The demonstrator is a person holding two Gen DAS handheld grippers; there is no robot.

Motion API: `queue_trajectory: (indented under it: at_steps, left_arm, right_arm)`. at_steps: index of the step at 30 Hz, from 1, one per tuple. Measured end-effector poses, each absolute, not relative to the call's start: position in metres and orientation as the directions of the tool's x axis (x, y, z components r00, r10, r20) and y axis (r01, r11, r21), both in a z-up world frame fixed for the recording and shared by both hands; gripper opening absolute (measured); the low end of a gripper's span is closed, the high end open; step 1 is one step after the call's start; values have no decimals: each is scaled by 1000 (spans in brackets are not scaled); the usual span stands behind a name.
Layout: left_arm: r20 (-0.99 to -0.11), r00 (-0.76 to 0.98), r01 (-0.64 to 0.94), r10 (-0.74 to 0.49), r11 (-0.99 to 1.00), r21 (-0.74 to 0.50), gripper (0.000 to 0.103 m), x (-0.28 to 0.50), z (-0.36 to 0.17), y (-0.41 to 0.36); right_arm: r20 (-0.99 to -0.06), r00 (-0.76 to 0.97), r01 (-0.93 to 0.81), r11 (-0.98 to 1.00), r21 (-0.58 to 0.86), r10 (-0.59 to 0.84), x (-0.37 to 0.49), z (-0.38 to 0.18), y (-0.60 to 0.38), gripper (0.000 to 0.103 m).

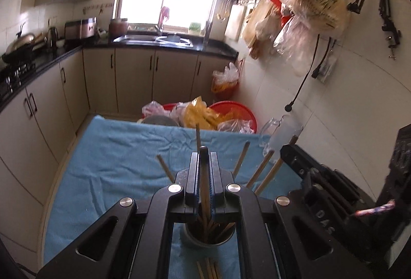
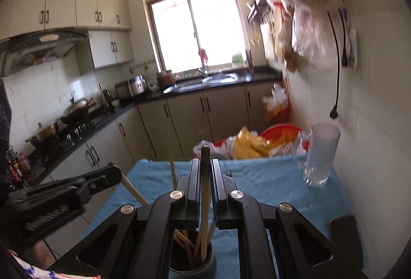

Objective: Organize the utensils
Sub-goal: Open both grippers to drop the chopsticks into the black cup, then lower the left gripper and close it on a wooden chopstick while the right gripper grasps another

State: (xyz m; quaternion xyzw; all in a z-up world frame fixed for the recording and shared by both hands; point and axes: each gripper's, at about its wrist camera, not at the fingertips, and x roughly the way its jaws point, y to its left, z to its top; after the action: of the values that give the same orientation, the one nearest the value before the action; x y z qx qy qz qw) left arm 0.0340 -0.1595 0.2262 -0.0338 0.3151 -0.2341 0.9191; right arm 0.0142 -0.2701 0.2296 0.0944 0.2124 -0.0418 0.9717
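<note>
Insertion step: left gripper [image 1: 204,171] and right gripper [image 2: 205,176], each clamped on one brown wooden chopstick [image 1: 204,191], stand above the grey cylindrical holder [image 1: 209,240] on the blue-clothed desk [image 1: 115,155]. Next, part the fingers so each stick drops in.

A blue cloth [image 1: 115,150] covers the table, bearing a cup [image 1: 208,240] and glass [image 2: 321,155].

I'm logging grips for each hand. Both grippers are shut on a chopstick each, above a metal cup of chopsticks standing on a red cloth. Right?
Only the colour is wrong: the cloth is blue, as both wrist views show. The left gripper and right gripper are each shut on a chopstick above the cup.
</note>
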Motion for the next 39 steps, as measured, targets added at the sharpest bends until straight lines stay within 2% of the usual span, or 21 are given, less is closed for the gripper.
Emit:
queue_trajectory:
  at_steps: [5,7,9,12,16,18,21,24,25,27,33,38,39]
  left_arm:
    - [-539,719,398,-438,896,-198,7,23,234,-151]
    - [-525,732,395,-434,898,-192,11,16,240,-147]
    - [-507,748,390,-428,902,-186,20,8,245,-141]
    - [-477,765,389,-432,901,-191,26,-9,255,-128]
    - [-454,777,388,-437,899,-201,33,-36,258,-104]
    - [-446,790,371,-420,907,-197,43,-53,252,-86]
    - [-467,800,325,-375,927,-189,49,-72,230,-62]
    - [-542,760,301,-360,933,-198,49,-81,192,-48]
    - [-575,739,290,-352,936,-199,49,-82,176,-44]
    - [-621,710,274,-332,943,-190,49,-84,151,-43]
    - [-717,615,274,-328,941,-196,48,-91,91,-47]
    - [-757,559,301,-338,934,-194,44,-85,70,-64]
    - [-762,551,303,-340,933,-197,42,-83,68,-68]
  right_arm:
    - [-459,889,124,970,209,-14,24,218,-279,10]
    - [-464,886,129,967,221,-12,23,219,-283,21]
    - [-457,889,134,965,227,-16,18,221,-286,26]
    - [-450,893,134,965,224,-20,6,227,-289,28]
    - [-463,886,148,966,212,-34,-26,223,-293,45]
    - [-496,868,156,967,203,-35,-40,209,-294,49]
    - [-596,803,139,969,205,11,-58,165,-291,49]
    - [-701,708,91,975,200,78,-72,109,-275,47]
    - [-720,688,78,977,198,92,-73,99,-271,39]
    - [-760,637,36,980,194,127,-80,74,-257,30]
    - [-787,599,-12,984,177,149,-83,47,-233,30]
    - [-805,587,8,994,106,81,-79,39,-227,26]
    - [-809,585,20,996,91,62,-80,38,-228,22]
